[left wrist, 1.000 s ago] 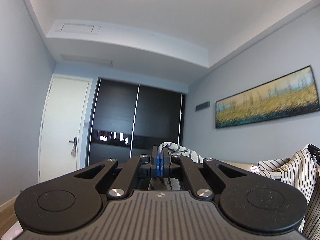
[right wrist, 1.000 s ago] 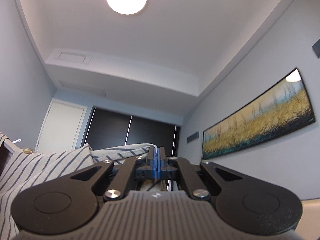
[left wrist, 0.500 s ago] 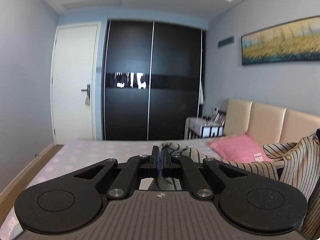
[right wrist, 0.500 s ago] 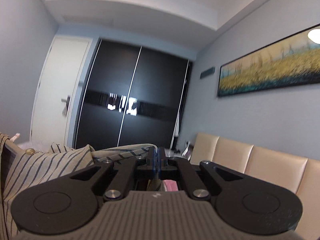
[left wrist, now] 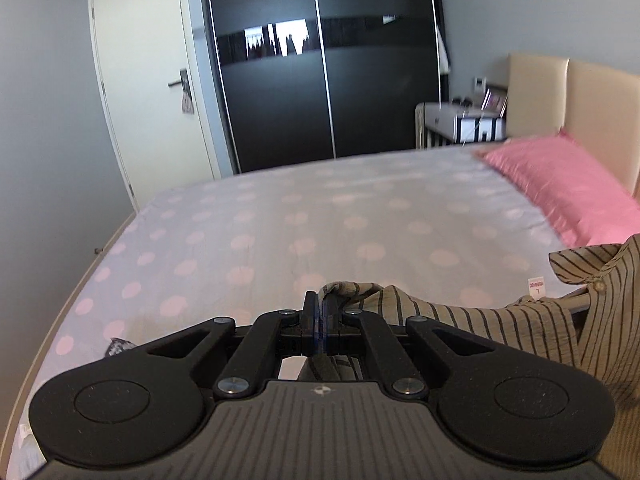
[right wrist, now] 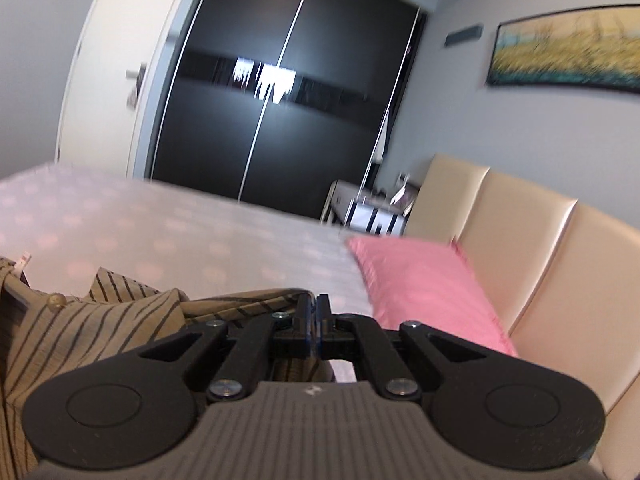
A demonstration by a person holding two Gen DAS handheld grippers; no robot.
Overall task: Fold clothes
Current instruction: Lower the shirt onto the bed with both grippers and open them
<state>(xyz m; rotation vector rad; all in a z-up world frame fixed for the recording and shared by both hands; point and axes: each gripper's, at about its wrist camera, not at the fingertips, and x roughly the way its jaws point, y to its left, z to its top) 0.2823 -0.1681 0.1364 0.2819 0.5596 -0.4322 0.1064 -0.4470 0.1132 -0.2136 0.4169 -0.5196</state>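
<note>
A beige shirt with thin dark stripes (left wrist: pixel 520 320) hangs stretched between both grippers above the bed. My left gripper (left wrist: pixel 320 304) is shut on a bunched edge of the striped shirt, which runs off to the right past a button and a white tag. In the right wrist view the same striped shirt (right wrist: pixel 92 320) spreads to the left, and my right gripper (right wrist: pixel 314 306) is shut on its other edge. The cloth below each gripper is hidden by the gripper bodies.
A bed with a pale sheet dotted pink (left wrist: pixel 320 220) lies below and ahead. A pink pillow (right wrist: pixel 424 280) rests against the cream headboard (right wrist: pixel 540 248). Beyond the bed stand a black sliding wardrobe (left wrist: pixel 320 60), a white door (left wrist: pixel 152 80) and a bedside table (left wrist: pixel 460 124).
Both grippers have tilted and come down with the shirt: the views swung from ceiling and upper wall to the bed surface. Both stayed shut on the shirt.
</note>
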